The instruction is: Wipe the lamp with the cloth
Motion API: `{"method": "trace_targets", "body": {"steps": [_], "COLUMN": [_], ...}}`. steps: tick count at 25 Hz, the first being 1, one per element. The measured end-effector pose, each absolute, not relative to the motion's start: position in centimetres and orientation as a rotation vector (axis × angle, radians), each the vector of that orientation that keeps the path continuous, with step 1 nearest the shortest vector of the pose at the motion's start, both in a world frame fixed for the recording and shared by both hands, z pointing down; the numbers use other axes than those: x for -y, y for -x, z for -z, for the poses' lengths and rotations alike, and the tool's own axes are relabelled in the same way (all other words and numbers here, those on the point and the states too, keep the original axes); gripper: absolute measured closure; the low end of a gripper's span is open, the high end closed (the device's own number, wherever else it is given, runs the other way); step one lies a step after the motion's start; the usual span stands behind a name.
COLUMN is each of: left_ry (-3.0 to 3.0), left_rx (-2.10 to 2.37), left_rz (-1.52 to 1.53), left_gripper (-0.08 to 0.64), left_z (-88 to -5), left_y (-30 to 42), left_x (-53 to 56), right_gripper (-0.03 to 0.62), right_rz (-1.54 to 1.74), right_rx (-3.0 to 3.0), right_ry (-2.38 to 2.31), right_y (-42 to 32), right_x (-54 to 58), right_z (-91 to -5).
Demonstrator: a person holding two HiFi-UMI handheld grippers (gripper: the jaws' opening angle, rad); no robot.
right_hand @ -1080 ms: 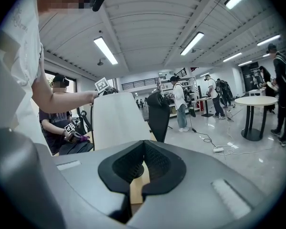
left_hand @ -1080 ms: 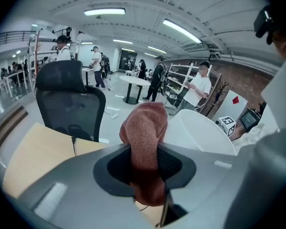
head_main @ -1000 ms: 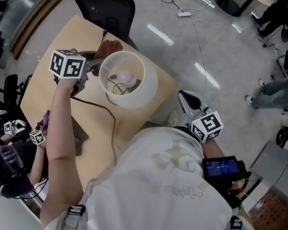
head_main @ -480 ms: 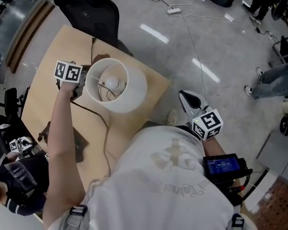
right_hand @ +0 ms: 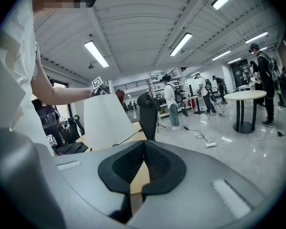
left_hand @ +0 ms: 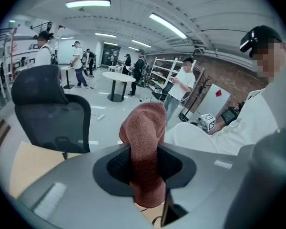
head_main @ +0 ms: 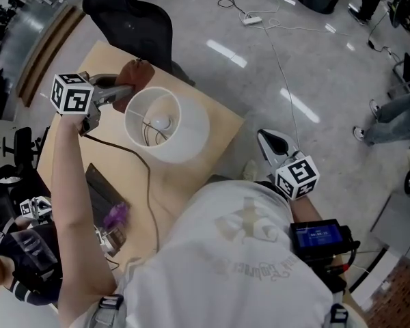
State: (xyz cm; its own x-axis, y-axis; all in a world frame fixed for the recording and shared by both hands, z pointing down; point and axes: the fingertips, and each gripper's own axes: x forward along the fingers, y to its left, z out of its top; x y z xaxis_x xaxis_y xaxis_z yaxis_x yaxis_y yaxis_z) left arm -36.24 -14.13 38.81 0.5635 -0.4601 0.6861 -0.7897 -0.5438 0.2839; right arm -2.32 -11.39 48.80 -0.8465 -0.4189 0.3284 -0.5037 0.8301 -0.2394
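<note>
cloth clamped, positioned at lamp shade rim
left claw clamped on folded red cloth, fold protruding forward, likely as wiping face, just beside far rim of white lamp on bench; contact not confirmable. right claw closed, empty, kept clear at the body side. no legible brand or label; wrist screen unreadable.

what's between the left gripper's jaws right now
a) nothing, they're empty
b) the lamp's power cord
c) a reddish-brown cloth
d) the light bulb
C: the left gripper view shows the left gripper clamped on a bunched reddish-brown cloth, and the head view shows that cloth beside the rim of the white lampshade.
</note>
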Motion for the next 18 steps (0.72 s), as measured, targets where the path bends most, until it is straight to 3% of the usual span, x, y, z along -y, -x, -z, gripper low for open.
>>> {"method": "trace_targets", "body": {"steps": [6,18], "left_ry": [-2.295,-2.117], "left_rx": [0.783,0.483], "left_rz": [-0.867,-1.08], "left_gripper": [0.442,0.436], "left_z": [-34.4,-43.7], "left_y": [32.9,31.9], "left_x": [15.1,16.9], "right_gripper": [0.578,0.578], "right_rz": [-0.458,-0.517], "right_rx": [2.761,2.704], "right_ry": [-0.695,-0.853], "right_y": [2.7,-1.1], "right_x": [11.3,12.4], "right_z": [-48.6,-50.7]}}
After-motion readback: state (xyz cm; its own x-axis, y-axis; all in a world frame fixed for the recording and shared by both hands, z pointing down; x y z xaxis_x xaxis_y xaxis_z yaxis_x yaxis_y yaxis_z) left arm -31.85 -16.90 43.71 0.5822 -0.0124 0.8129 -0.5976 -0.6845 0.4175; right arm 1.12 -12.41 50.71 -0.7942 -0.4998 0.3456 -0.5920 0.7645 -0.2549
